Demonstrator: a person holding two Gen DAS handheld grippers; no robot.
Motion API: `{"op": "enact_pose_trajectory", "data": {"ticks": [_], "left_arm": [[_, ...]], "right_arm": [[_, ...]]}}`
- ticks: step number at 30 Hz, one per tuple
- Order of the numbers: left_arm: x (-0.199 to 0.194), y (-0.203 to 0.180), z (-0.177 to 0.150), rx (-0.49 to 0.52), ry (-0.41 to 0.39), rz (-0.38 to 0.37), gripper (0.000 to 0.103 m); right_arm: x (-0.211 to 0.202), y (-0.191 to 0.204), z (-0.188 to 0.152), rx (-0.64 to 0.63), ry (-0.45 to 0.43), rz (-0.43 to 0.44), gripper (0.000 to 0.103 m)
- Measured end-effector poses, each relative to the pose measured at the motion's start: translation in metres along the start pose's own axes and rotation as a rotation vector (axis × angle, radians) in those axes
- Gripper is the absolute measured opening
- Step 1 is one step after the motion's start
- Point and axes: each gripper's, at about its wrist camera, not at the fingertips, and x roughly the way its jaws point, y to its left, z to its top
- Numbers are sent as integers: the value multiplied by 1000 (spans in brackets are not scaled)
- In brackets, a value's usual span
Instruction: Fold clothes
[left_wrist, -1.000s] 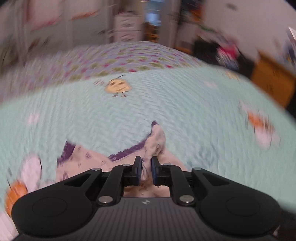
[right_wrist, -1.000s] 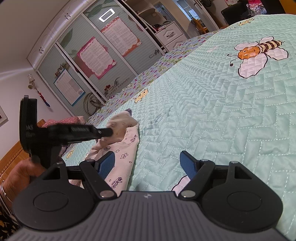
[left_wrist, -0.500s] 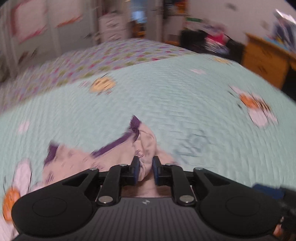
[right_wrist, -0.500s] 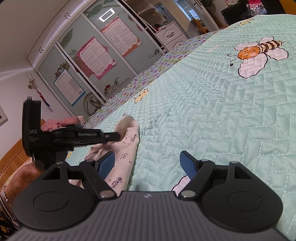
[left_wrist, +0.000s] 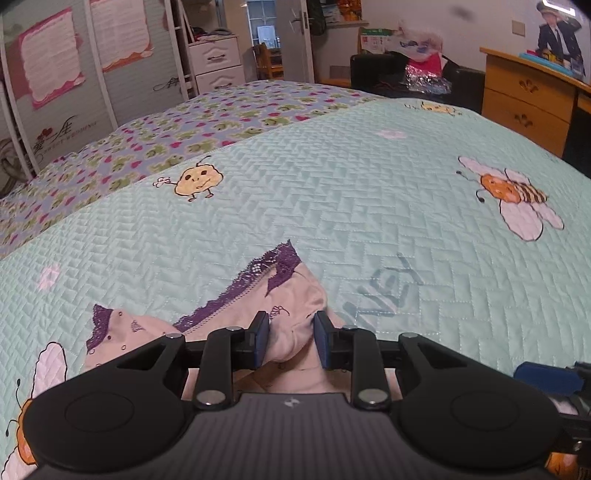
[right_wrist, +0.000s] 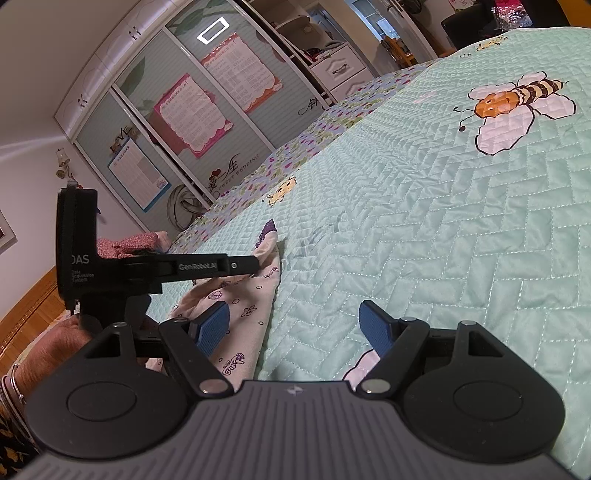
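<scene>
Left tongs letting go of a pink garment on the bed; folding looks barely begun.

Left tongs (left_wrist: 290, 341), bottom centre of the left wrist view: jaws opening, a bunched fold of the pink garment (left_wrist: 295, 306) between them, pads seemingly just off the cloth. The garment lies rumpled on the green quilt (left_wrist: 332, 192), its purple lace trim (left_wrist: 258, 273) angling up mid-frame. Right tongs (right_wrist: 295, 326), low centre of the right wrist view, wide apart, nothing between them. No neat fold yet; smoothing and folding remain, I judge.
</scene>
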Motion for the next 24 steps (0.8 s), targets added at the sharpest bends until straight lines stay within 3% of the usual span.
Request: {"op": "enact_pose_trajectory", "data": {"ticks": [3, 5, 10, 18, 21, 24], "left_arm": [[-2, 13, -1, -80, 4, -6, 26], [-2, 33, -4, -210, 13, -5, 17], [-5, 79, -17, -483, 21, -25, 11], [-16, 90, -26, -595, 14, -61, 8], [-2, 91, -30, -617, 105, -16, 9], [0, 95, -27, -657, 121, -3, 13]], "right_arm": [[0, 0, -1, -1, 0, 0, 78], [0, 0, -1, -1, 0, 0, 78], [0, 1, -1, 0, 0, 0, 78], [-1, 1, -1, 0, 0, 0, 78], [0, 0, -1, -1, 0, -1, 78], [0, 0, 0, -1, 1, -1, 78]]}}
